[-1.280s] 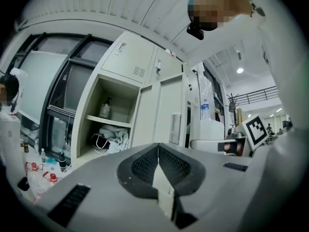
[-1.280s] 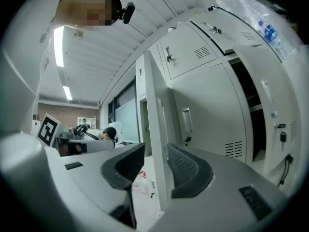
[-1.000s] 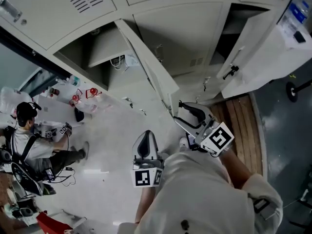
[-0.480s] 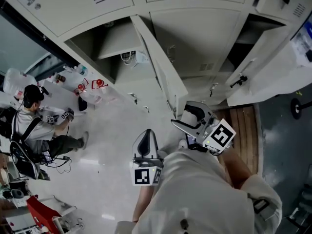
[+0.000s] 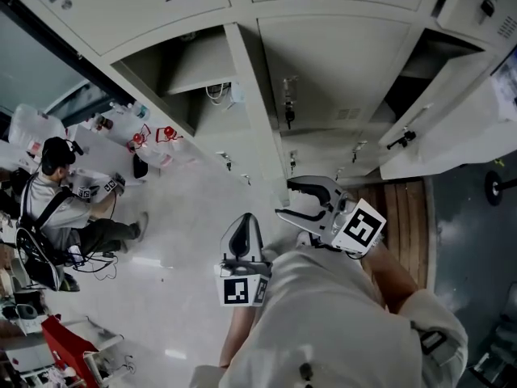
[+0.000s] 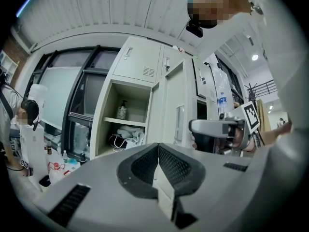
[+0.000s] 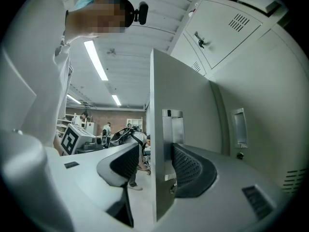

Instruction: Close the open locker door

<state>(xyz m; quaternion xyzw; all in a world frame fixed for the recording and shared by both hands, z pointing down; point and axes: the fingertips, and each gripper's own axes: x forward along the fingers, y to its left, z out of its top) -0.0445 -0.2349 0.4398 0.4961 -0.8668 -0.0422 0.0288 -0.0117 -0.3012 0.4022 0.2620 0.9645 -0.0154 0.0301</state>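
Note:
The open locker [image 5: 178, 79] shows a shelf and a bag inside. Its grey door [image 5: 257, 128] stands out from the cabinet, nearly edge-on in the head view. My right gripper [image 5: 284, 199] straddles the door's free edge [image 7: 154, 129]. Its jaws have just been opening wide, then came in a touch; the left pad [image 7: 126, 162] stands clear of the door, and the right pad [image 7: 189, 170] lies close to the latch plate. My left gripper [image 5: 242, 223] hangs lower left of the door, shut with nothing in it [image 6: 157, 166].
A second locker door [image 5: 440, 132] hangs open at the right above a wooden pallet [image 5: 400, 208]. A person [image 5: 65, 208] sits on the floor at the left, with bags and bottles [image 5: 149, 140] near the window.
The door has swung left from a wide-open slant to nearly edge-on. My right gripper has followed it left, and its jaws stand wider. The left gripper has stayed put.

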